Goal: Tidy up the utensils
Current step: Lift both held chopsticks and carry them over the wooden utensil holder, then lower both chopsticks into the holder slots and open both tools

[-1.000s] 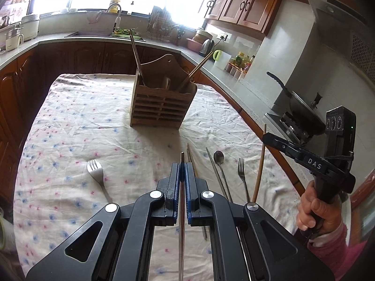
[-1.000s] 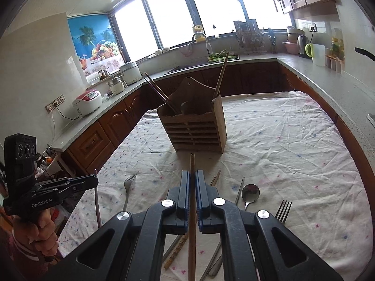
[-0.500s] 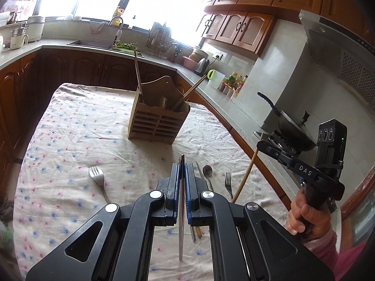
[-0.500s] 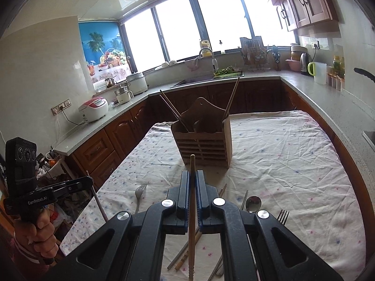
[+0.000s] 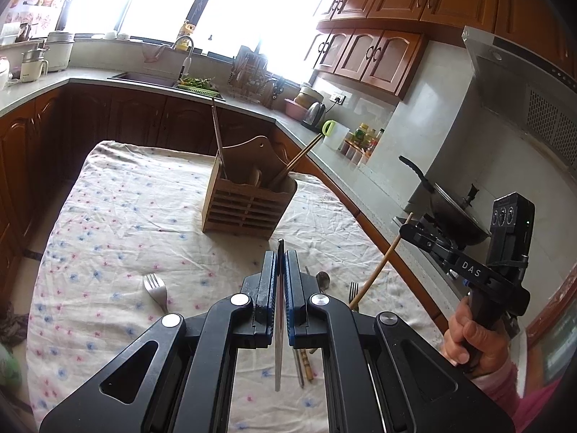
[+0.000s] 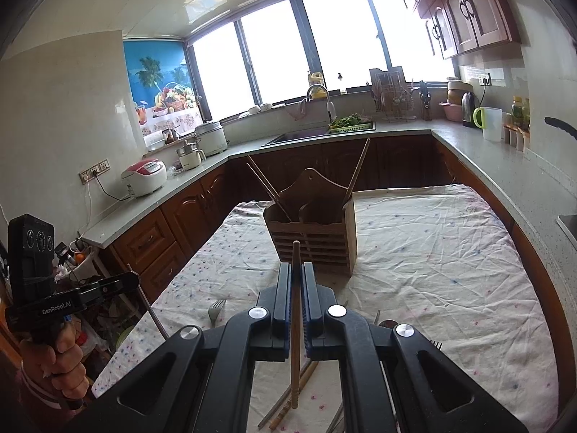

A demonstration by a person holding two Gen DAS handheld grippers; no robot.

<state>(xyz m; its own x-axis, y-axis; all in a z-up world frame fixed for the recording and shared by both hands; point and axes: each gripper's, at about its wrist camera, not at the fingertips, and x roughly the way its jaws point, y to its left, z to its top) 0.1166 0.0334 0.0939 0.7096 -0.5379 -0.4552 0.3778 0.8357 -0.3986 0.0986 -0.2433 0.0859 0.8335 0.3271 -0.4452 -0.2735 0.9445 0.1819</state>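
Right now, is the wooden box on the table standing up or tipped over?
Standing up. The wooden utensil holder sits flat on the tablecloth, its open top facing upward, with chopsticks sticking out of it.

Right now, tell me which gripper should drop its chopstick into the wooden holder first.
Right, probably. The right gripper holds its wooden chopstick nearly in line with the holder. The left gripper, with a metal chopstick, looks slightly farther back.

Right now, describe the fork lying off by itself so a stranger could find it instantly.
Start at the wooden utensil holder standing on the floral tablecloth. Come toward the camera and to the left: a metal fork lies alone on the cloth. Unlike the other loose utensils clustered on the right, it has no neighbours.
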